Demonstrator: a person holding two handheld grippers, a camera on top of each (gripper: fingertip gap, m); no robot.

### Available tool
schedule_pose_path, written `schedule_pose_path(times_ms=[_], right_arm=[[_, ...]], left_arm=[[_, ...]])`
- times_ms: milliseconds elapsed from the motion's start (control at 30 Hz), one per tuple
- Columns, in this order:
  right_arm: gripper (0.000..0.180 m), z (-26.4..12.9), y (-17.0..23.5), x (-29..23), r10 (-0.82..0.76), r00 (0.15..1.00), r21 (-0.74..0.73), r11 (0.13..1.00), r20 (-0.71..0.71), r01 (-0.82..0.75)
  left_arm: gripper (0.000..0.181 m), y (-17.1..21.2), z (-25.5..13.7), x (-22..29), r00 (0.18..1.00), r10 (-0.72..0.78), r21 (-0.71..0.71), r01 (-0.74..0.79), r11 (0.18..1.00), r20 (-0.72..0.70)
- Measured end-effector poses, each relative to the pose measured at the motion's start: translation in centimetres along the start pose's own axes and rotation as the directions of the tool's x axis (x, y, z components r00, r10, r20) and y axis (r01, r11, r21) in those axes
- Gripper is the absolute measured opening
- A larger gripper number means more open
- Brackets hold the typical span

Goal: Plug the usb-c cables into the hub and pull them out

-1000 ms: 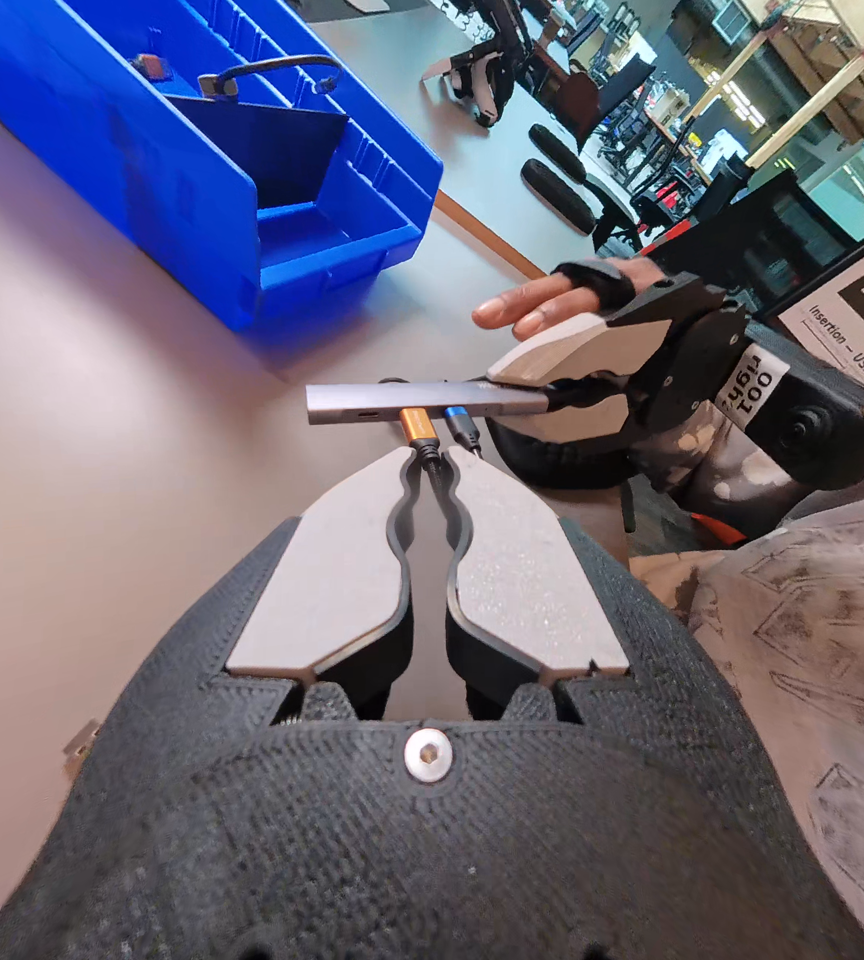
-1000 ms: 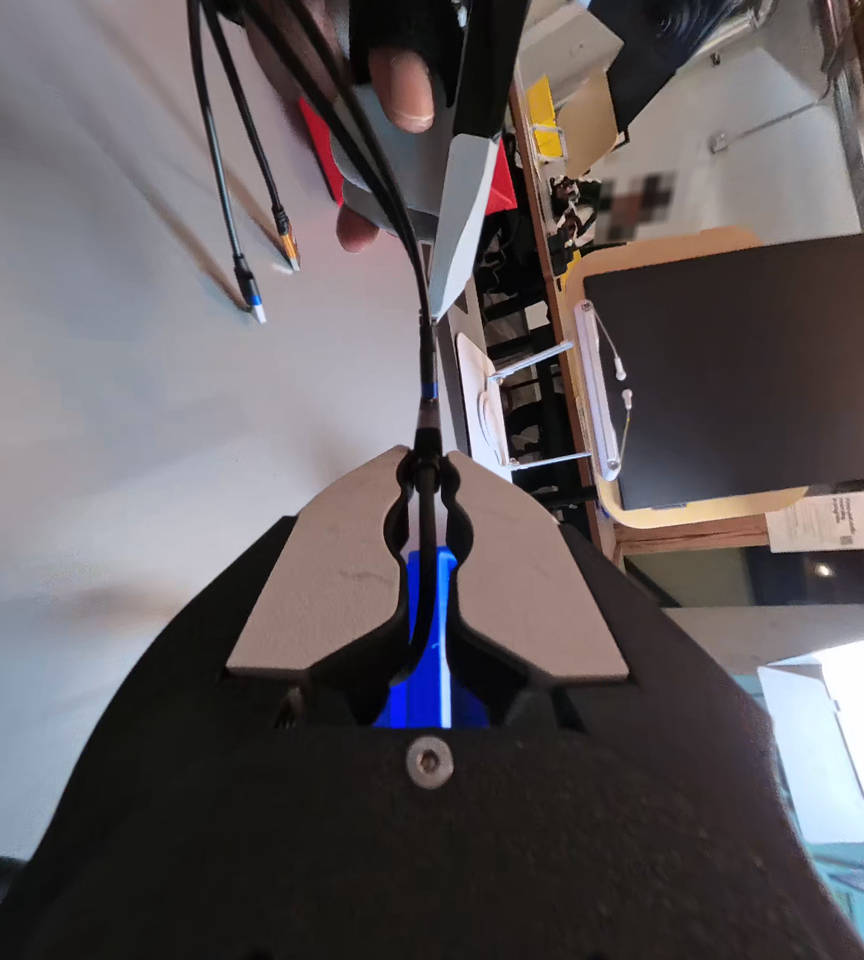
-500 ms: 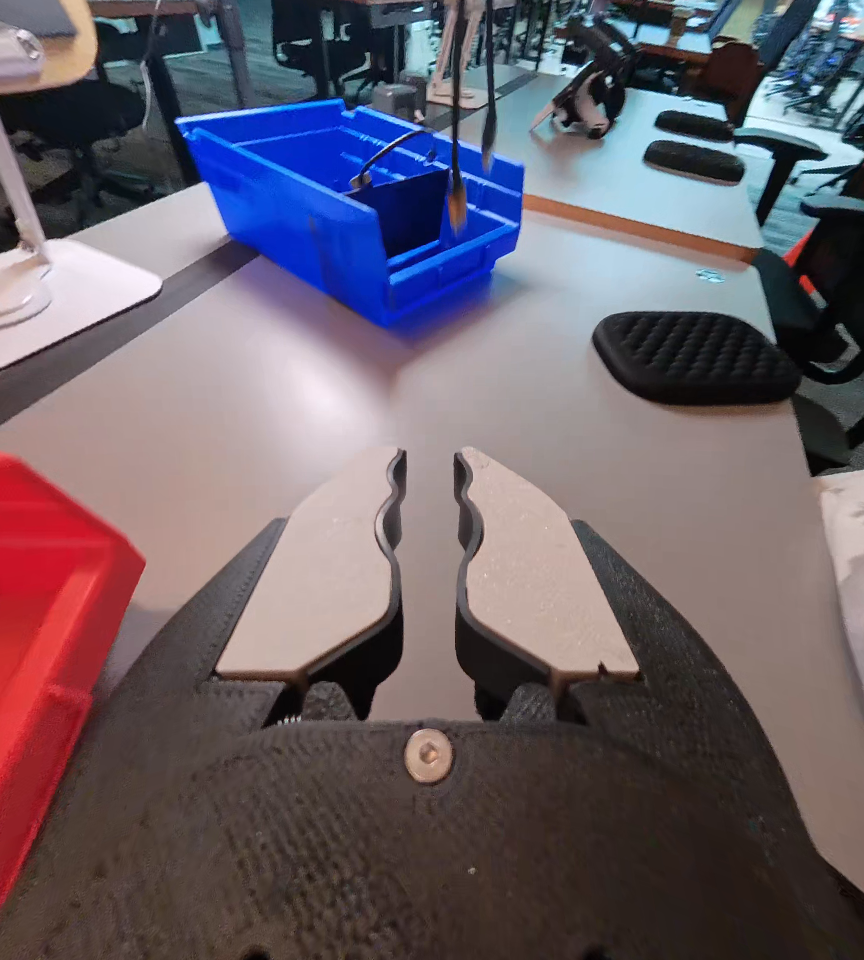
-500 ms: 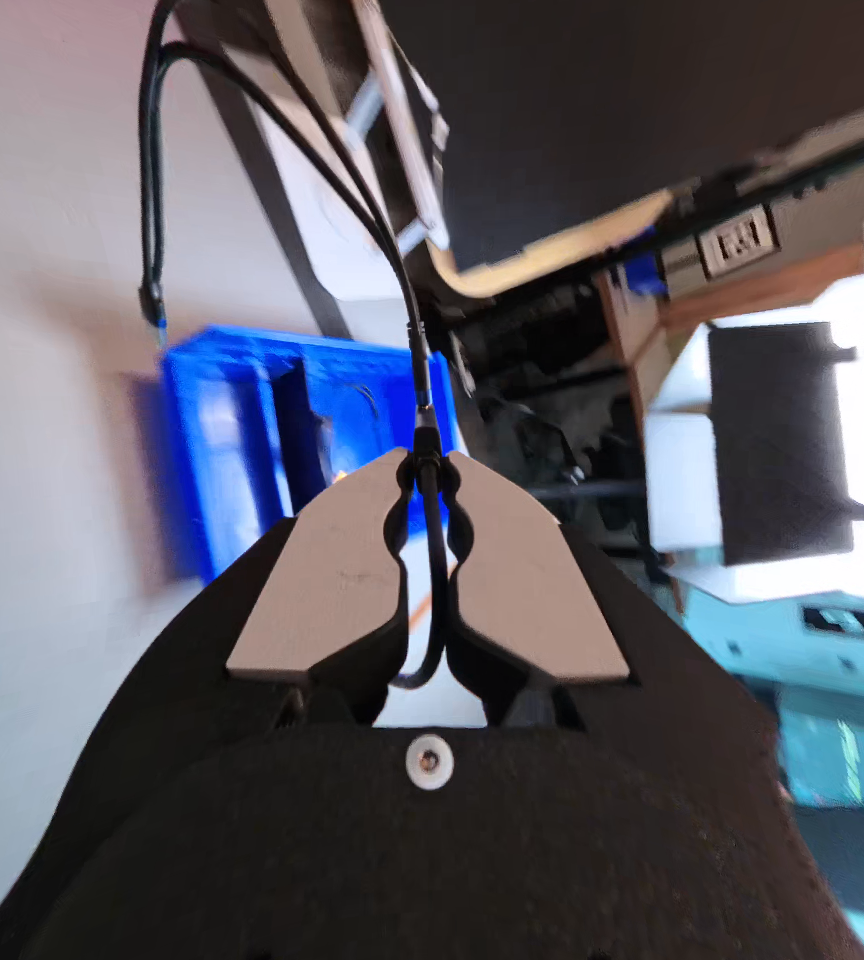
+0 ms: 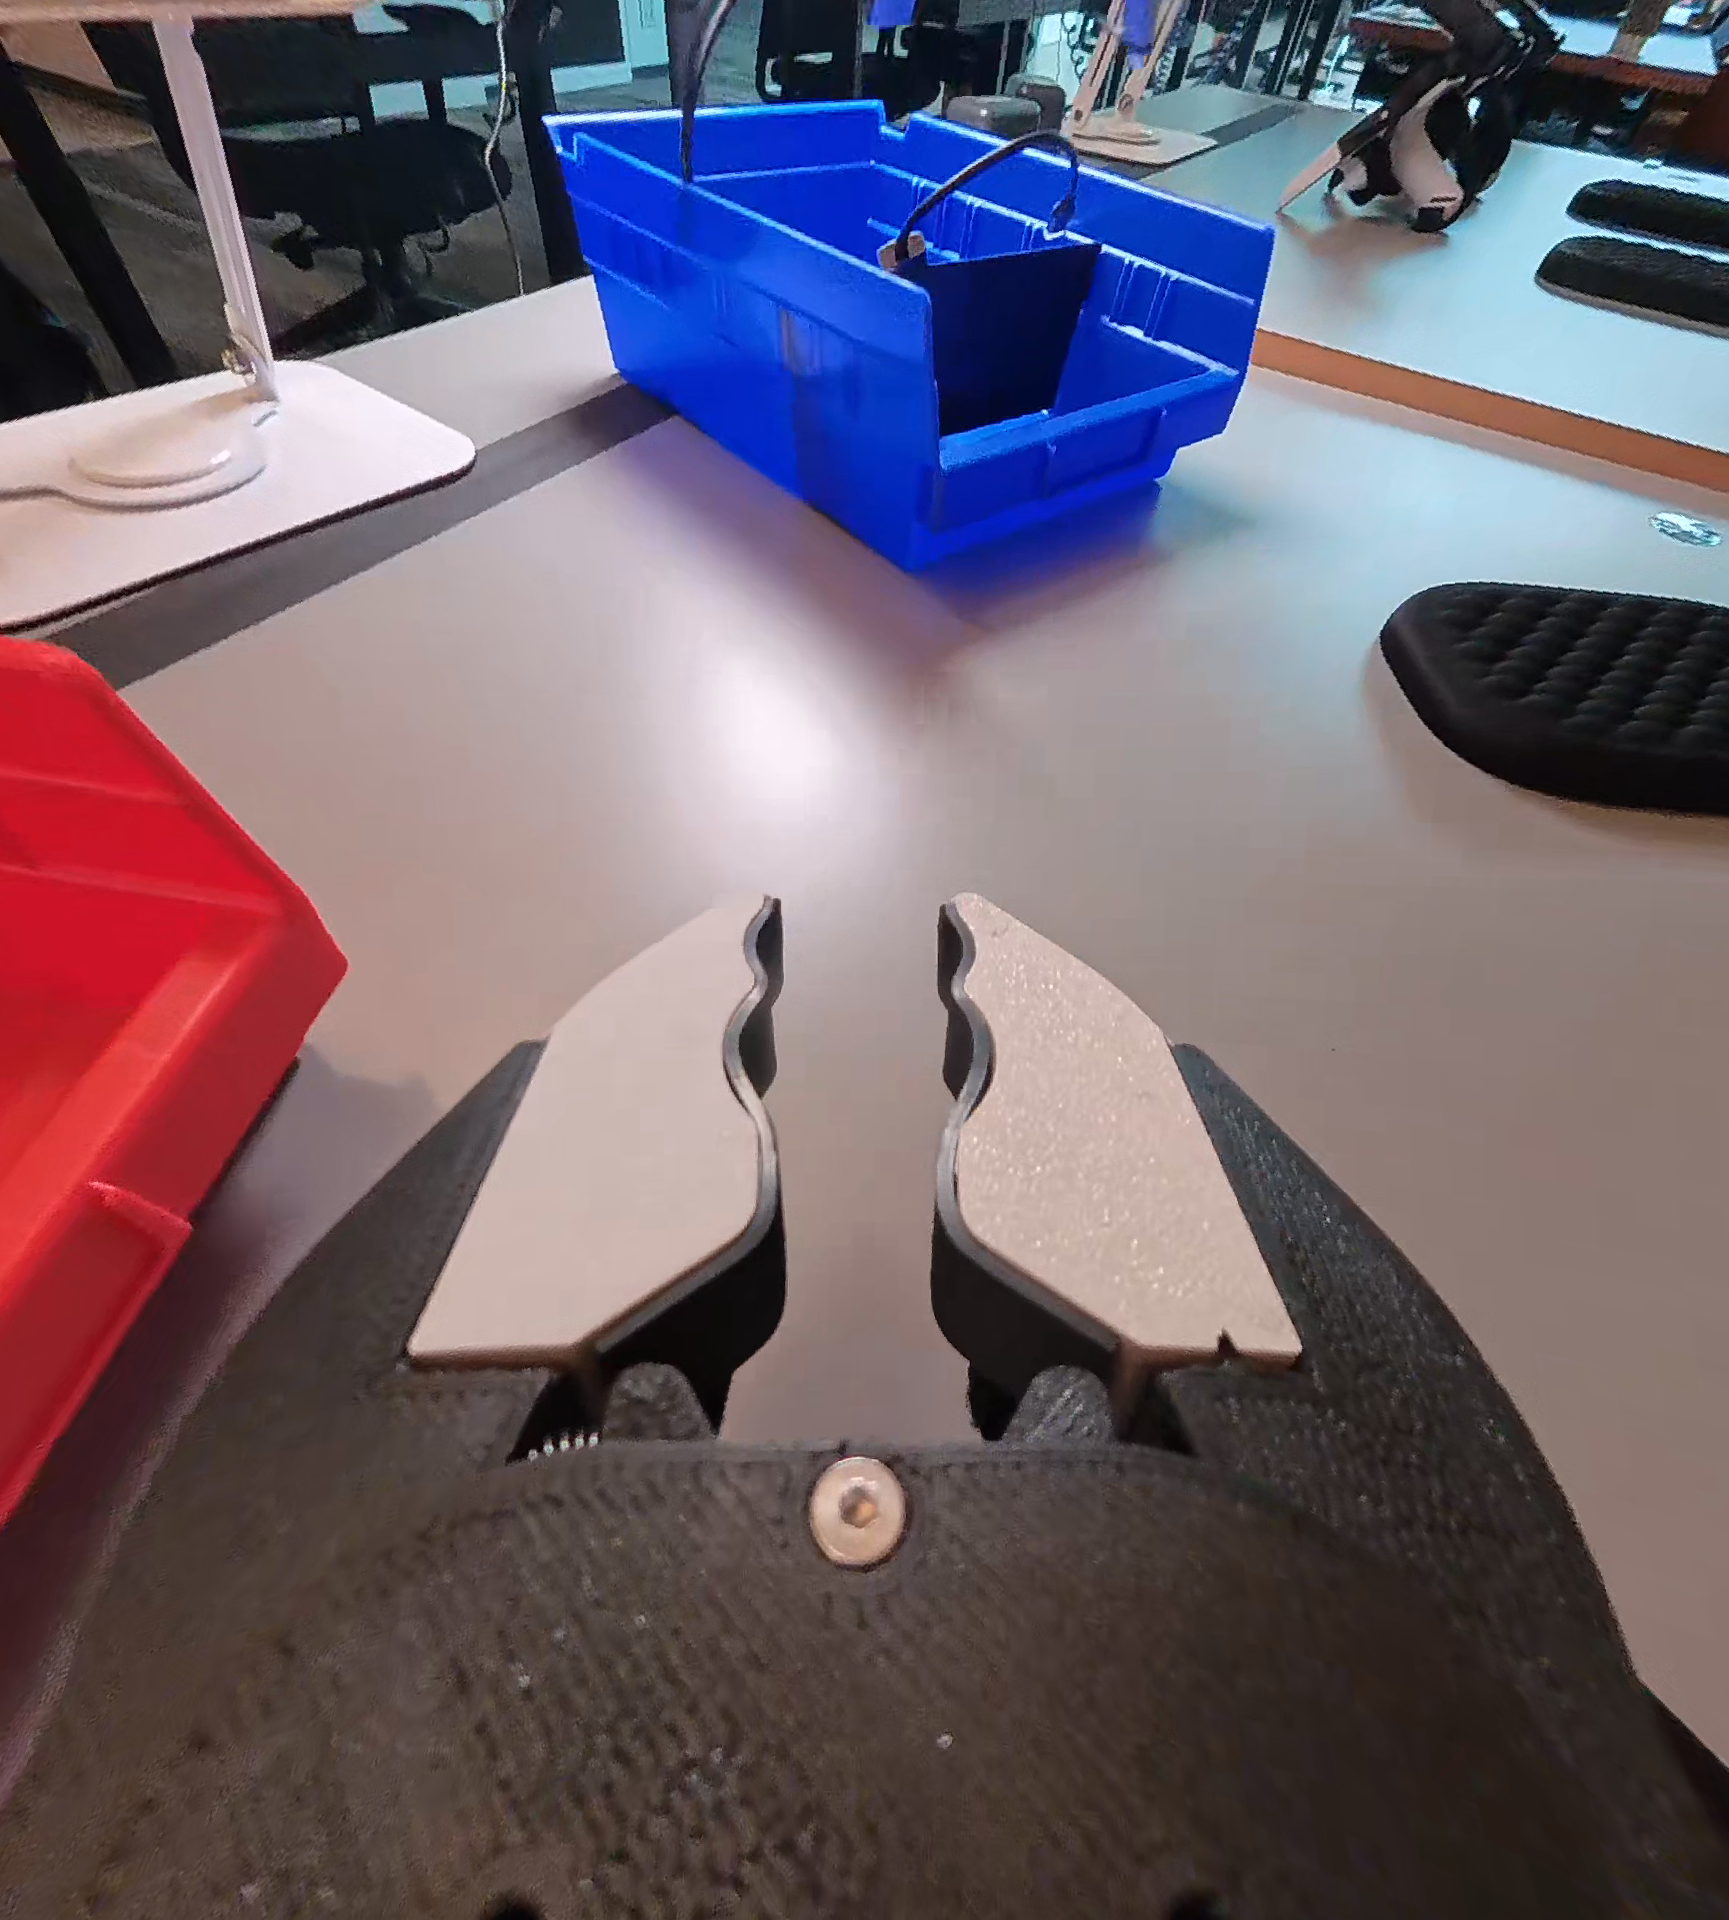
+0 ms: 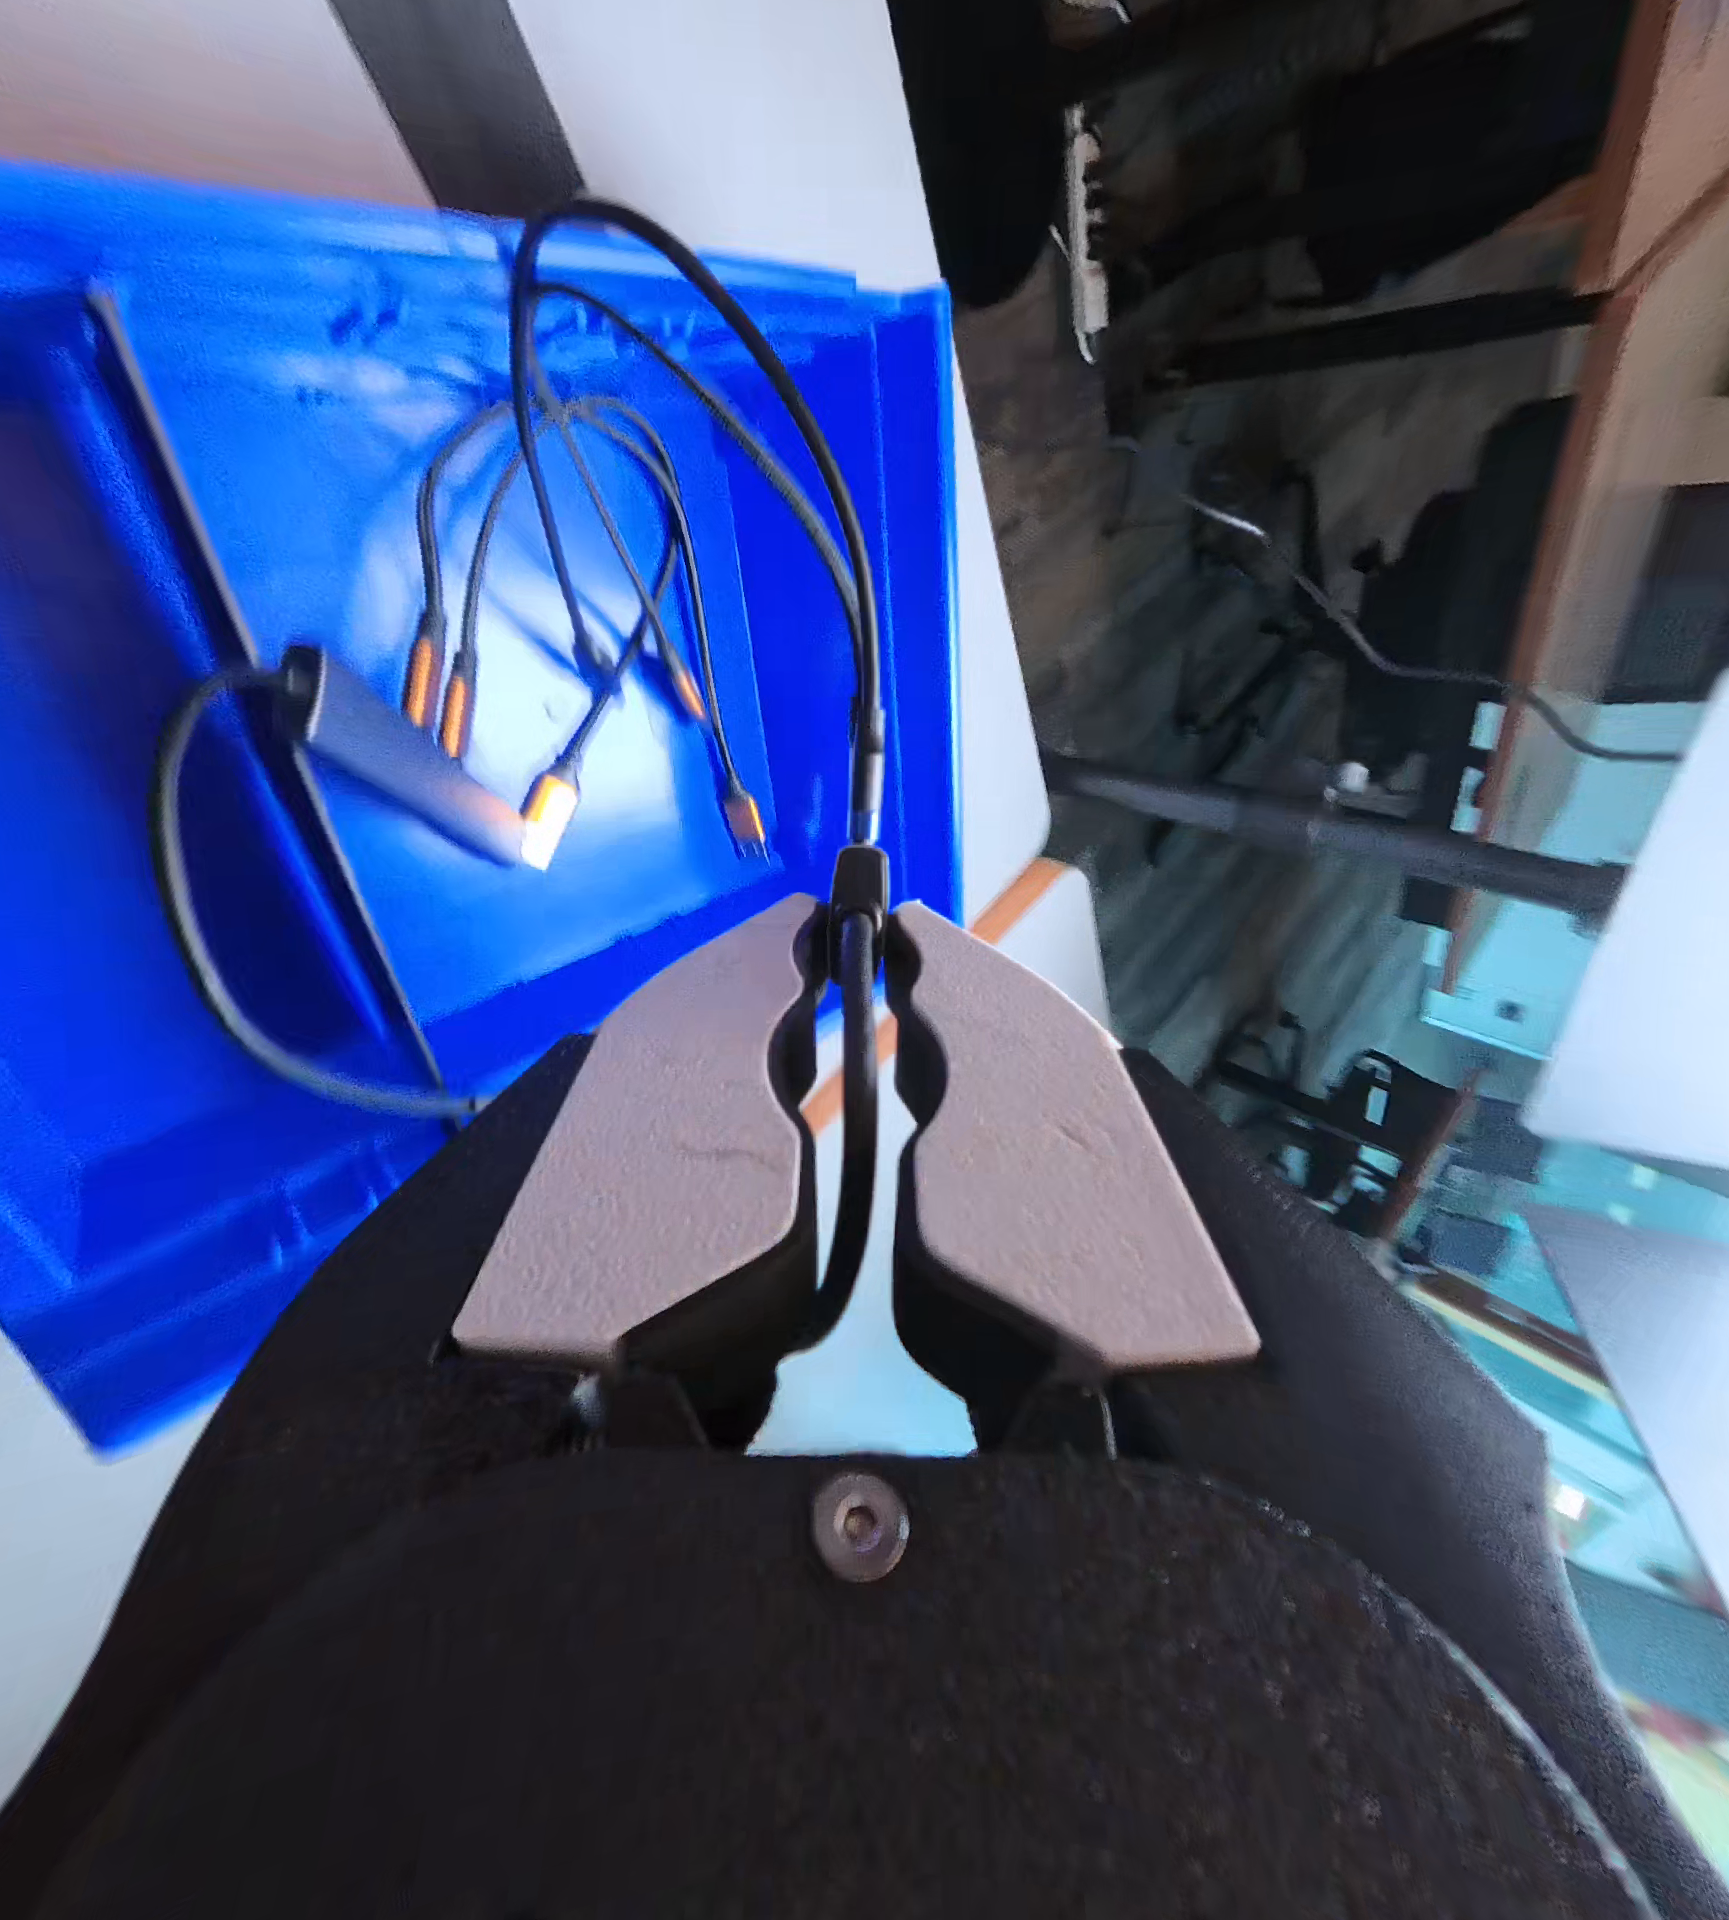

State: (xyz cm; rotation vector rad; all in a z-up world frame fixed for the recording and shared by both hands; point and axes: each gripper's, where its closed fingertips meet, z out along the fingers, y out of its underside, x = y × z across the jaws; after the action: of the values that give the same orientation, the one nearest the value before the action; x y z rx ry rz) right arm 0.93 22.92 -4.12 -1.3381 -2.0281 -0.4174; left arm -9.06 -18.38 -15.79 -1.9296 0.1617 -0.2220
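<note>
My left gripper (image 5: 855, 914) is open and empty, low over the grey table (image 5: 631, 748). My right gripper (image 6: 855, 914) is shut on a black cable (image 6: 860, 878). The cable's branches arc up and hang down over the blue bin (image 6: 60, 935), ending in orange-tipped plugs (image 6: 546, 805). A grey hub (image 6: 392, 748) lies inside the bin with its own cable looped beside it. Two orange plugs sit at its side; blur hides whether they are plugged in. In the left wrist view the blue bin (image 5: 787, 343) stands far ahead, with a cable loop (image 5: 985, 171) above its dark divider.
A red bin (image 5: 60, 987) sits close on the left of my left gripper. A black wrist pad (image 5: 1608, 696) lies to the right. A white stand base (image 5: 164, 488) is at the far left. A second table lies beyond the blue bin. One gripper's finger ends stand about 45 cm off the other's.
My left gripper let go of the orange plug, drew back and opened wider. My right gripper carried the black cable over the blue bin, still shut on it.
</note>
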Motion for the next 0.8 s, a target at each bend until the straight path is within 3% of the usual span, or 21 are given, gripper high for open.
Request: schedule_pose_path(times_ms=[133, 267, 333, 400, 500, 633, 800], right_arm=[[0.01, 4.4, -2.1, -0.5, 0.164, 0.975, 0.1, 0.979, 0.152, -0.18], [0.01, 8.5, -1.8, -2.6, 0.3, 0.908, 0.132, 0.928, 0.292, -0.349], [0.01, 10.1, -0.6, -4.2, 0.29, 0.903, 0.095, 0.938, 0.317, -0.335], [0.022, 10.8, 0.6, -5.3, 0.255, 0.913, 0.064, 0.955, 0.319, -0.29], [0.043, 9.4, 1.1, -5.0, 0.296, 0.886, 0.097, 0.932, 0.358, -0.35], [0.053, 4.5, 0.6, -2.4, 0.354, 0.843, 0.255, 0.842, 0.404, -0.476], [0.052, -3.1, 0.4, 0.5, 0.431, 0.869, 0.504, 0.71, 0.242, -0.492]], left_arm=[[0.029, 0.4, 0.2, -0.2, 1.0, -0.005, -0.001, 0.005, 1.0, 0.007], [0.029, 0.5, 0.3, -0.2, 1.0, 0.014, -0.008, -0.014, 1.0, 0.017], [0.029, 0.6, 0.4, -0.3, 1.0, 0.014, -0.008, -0.014, 1.0, 0.018], [0.03, 0.9, 0.5, -0.3, 1.0, 0.005, -0.017, -0.005, 1.0, 0.018], [0.033, 1.1, 0.6, -0.6, 1.0, -0.007, -0.024, 0.008, 1.0, 0.024], [0.036, 1.2, 0.7, -1.0, 0.999, -0.023, -0.025, 0.024, 0.999, 0.04], [0.037, 0.7, 0.3, -1.6, 0.997, -0.023, -0.001, 0.023, 1.0, 0.08]])
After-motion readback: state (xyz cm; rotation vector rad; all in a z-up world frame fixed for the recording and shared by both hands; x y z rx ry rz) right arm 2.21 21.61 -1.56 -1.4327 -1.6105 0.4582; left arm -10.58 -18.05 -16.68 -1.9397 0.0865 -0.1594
